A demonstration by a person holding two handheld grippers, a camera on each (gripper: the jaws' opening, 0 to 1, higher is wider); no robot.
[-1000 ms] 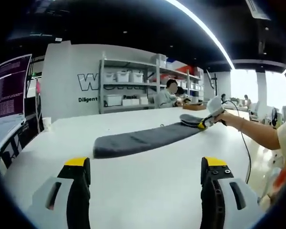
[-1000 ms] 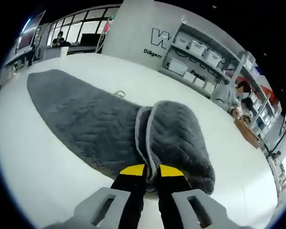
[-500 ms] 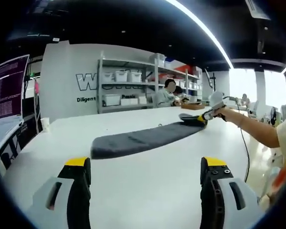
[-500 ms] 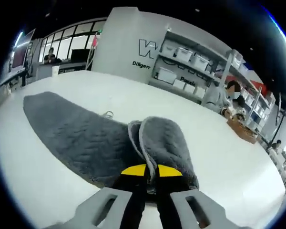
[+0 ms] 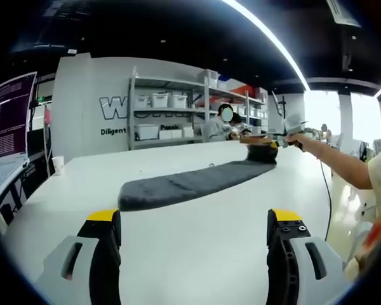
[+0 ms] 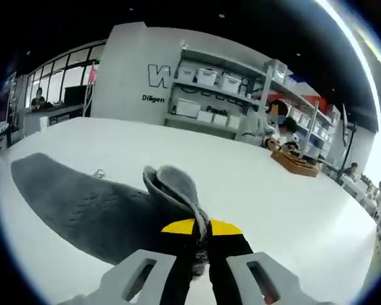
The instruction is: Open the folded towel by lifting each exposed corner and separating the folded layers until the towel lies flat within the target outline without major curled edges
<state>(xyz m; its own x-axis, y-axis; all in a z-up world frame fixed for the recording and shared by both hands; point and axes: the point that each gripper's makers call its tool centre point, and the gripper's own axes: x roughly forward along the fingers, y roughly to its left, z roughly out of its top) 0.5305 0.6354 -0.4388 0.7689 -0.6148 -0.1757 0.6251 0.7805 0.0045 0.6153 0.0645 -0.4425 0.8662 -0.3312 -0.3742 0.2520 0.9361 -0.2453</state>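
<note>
The grey towel [image 5: 197, 183] lies as a long folded strip across the white counter [image 5: 190, 248], running from left of centre to the upper right in the left gripper view. Its far end is lifted off the surface, bunched dark at the right tongs [image 5: 271, 145], which a person's hand [image 5: 300, 141] holds at the right of that frame.

In the right gripper view, the right tongs [image 6: 202, 227] sit at lower centre, pressed together on a raised fold of the towel [image 6: 101, 213]; the pinched edge curls upward above the yellow tips, while the remaining cloth stays flat toward the left of the frame.

The left tongs [image 5: 193, 222] stand wide apart at the bottom of the left gripper view, gripping nothing, over bare counter and well short of the towel.

A shelving unit [image 5: 171, 114] against the far wall carries white storage bins [image 5: 162, 101] on its levels; their contents cannot be made out. A paper cup [image 5: 58, 165] stands at the counter's left edge. A seated person [image 5: 221, 126] is beside the shelves.
</note>
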